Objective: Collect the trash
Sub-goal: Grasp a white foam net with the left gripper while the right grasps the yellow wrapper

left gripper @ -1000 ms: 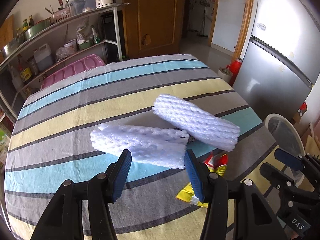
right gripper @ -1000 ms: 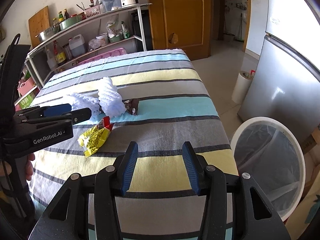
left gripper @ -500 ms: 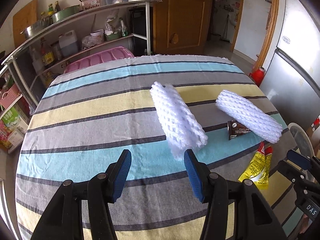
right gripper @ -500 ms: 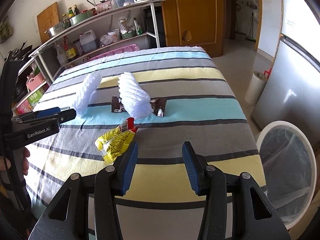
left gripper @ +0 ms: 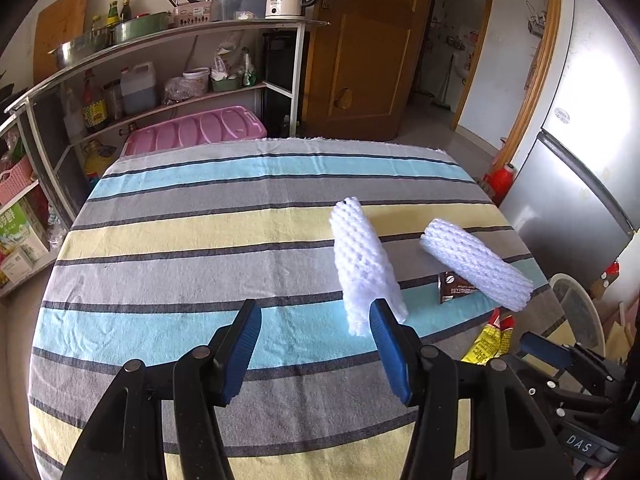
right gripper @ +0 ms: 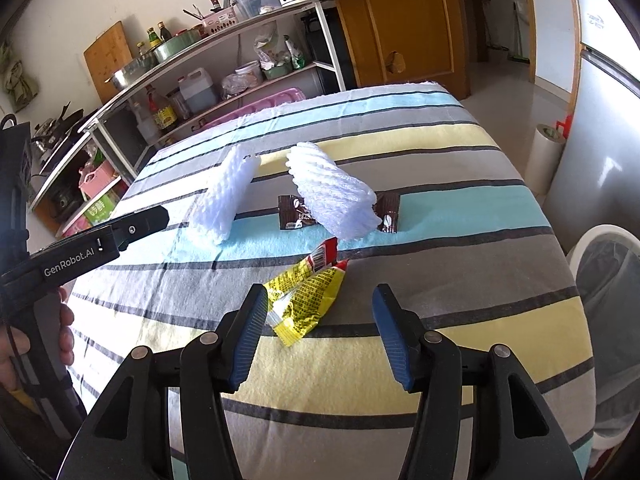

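Two white foam net sleeves lie on the striped tablecloth: one (left gripper: pixel 366 268) just ahead of my left gripper's right finger, the other (left gripper: pixel 476 268) further right. They also show in the right wrist view, left sleeve (right gripper: pixel 224 196) and right sleeve (right gripper: pixel 334 196). A brown wrapper (right gripper: pixel 296 212) lies partly under the right sleeve, another brown wrapper (right gripper: pixel 388 210) beside it. A yellow snack packet (right gripper: pixel 308 294) lies just ahead of my right gripper (right gripper: pixel 318 332), which is open and empty. My left gripper (left gripper: pixel 314 348) is open and empty.
A white bin with a clear liner (right gripper: pixel 608 280) stands off the table's right edge. A metal shelf rack (left gripper: pixel 160 80) with bottles and pots is behind the table. A fridge (left gripper: pixel 580 160) stands to the right, a wooden door (left gripper: pixel 360 40) at the back.
My left gripper has swung left and back, so the foam sleeves now lie to its right. My right gripper has moved forward and left toward the yellow packet. Both stay open.
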Tool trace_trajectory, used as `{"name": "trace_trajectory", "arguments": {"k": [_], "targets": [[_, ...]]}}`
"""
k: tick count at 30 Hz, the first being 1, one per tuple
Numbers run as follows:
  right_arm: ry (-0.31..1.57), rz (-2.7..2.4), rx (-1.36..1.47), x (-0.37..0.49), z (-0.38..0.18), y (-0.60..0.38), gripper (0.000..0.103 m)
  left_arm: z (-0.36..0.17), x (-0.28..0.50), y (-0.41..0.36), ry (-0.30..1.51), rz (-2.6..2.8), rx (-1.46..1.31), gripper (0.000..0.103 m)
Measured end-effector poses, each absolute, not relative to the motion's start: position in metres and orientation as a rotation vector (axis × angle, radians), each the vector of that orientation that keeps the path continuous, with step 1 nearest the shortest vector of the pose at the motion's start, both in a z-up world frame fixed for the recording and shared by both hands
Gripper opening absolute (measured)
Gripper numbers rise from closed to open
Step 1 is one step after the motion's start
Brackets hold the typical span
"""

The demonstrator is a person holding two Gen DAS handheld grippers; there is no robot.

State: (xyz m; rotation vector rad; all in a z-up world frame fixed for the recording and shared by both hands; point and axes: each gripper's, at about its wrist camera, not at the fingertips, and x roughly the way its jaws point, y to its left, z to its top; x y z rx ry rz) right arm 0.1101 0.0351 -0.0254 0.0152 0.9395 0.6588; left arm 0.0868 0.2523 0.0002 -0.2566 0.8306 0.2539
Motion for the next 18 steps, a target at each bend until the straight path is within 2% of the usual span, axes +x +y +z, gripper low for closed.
{"name": "trace_trajectory", "arguments": {"k": [13, 18], "targets": [[0.972, 0.625, 0.004, 0.121, -0.034, 0.054, 0.057, -0.006, 0.115, 0.246, 0.847, 0.206, -0.269, 0.056], [0.971, 0.63, 0.01, 0.12, -0.035, 0.051, 0.038, -0.011, 0.126, 0.243, 0.862, 0.199, -0.258, 0.056]]}}
